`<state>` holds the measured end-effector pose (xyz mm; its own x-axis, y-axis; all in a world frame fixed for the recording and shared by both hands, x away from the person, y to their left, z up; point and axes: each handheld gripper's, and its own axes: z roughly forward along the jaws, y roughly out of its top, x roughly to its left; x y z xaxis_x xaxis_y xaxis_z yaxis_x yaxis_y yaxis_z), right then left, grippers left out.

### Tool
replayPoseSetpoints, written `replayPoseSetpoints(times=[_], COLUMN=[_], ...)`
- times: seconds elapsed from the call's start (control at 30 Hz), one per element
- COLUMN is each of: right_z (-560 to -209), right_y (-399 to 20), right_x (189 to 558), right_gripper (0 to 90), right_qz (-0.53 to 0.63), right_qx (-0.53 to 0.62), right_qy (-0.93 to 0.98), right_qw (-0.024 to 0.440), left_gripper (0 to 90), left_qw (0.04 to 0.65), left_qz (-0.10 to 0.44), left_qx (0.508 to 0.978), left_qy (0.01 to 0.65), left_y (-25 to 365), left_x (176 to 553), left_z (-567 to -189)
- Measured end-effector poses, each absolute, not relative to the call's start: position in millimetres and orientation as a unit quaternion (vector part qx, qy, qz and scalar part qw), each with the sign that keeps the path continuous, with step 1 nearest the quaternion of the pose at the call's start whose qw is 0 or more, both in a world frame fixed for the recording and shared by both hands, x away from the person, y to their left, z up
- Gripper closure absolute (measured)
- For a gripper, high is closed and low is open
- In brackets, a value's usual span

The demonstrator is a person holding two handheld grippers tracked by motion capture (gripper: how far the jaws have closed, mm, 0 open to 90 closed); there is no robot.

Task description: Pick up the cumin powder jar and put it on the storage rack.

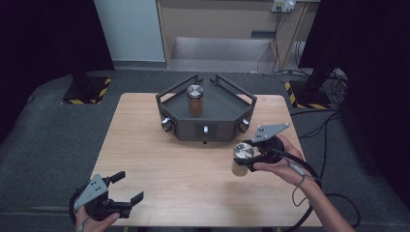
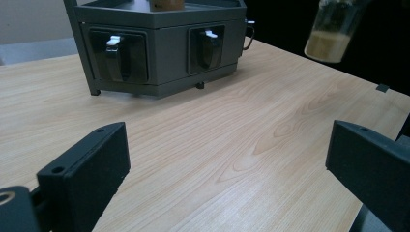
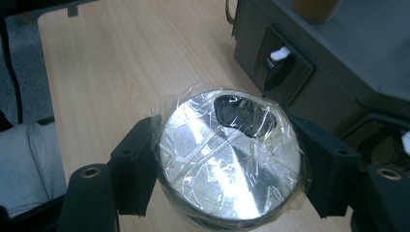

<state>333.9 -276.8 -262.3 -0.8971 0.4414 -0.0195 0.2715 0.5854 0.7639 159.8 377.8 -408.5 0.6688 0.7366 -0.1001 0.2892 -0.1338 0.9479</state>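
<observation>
A small jar [image 1: 241, 158] with a shiny metal lid and brown powder inside hangs above the table, right of centre. My right gripper [image 1: 247, 157] is shut on it, and both black jaws clamp the taped lid [image 3: 231, 157] from either side. In the left gripper view the same jar [image 2: 333, 30] floats at the top right, clear of the wood. A second jar [image 1: 195, 100] with a similar lid stands upright on the dark grey tray stand [image 1: 227, 104] at the back. My left gripper [image 1: 129, 187] rests open at the table's near left corner, nothing between its jaws.
The stand has raised rails and black knobs with white marks [image 2: 117, 54] on its front faces. The wooden table [image 1: 145, 154] sits on grey carpet. Cables trail off the right side. Black stands with striped bases flank the far corners.
</observation>
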Motion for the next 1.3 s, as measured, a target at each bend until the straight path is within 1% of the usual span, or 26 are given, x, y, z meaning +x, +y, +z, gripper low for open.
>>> replayPoseSetpoints(times=[0.13, 0.37, 0.63, 0.93, 1.0, 1.17, 1.3], right_z=[-249.0, -221.3, -196.9, -190.2, -191.3, -193.7, -200.0], right_y=[-269.0, -250.6, -227.6, -205.4, -202.9, -189.8, -181.8], right_x=[349.0, 372.7, 403.7, 438.0, 445.5, 455.9, 467.6], right_gripper=[32.2, 32.2, 32.2, 32.2, 32.2, 32.2, 32.2], right_qz=[0.408, 0.399, 0.396, 0.398, 0.405, 0.397, 0.391], right_qx=[0.2, 0.195, 0.201, 0.234, 0.246, 0.264, 0.287], right_qy=[0.886, 0.89, 0.887, 0.875, 0.87, 0.864, 0.858], right_qw=[0.094, 0.102, 0.125, 0.142, 0.14, 0.162, 0.168], left_gripper=[0.8, 0.8, 0.9, 0.9, 0.9, 0.9, 0.9], left_qw=[0.555, 0.555, 0.555, 0.555, 0.554, 0.553, 0.553], left_qz=[0.201, 0.199, 0.199, 0.197, 0.197, 0.194, 0.195], left_qx=[0.726, 0.726, 0.725, 0.727, 0.726, 0.728, 0.729], left_qy=[0.353, 0.354, 0.355, 0.354, 0.356, 0.355, 0.354], left_y=[377.8, 378.1, 378.7, 378.8, 378.9, 378.7, 378.5], left_x=[159.7, 160.2, 159.5, 159.9, 159.9, 161.3, 160.5], left_z=[-408.5, -408.5, -408.8, -408.8, -409.1, -409.3, -409.0])
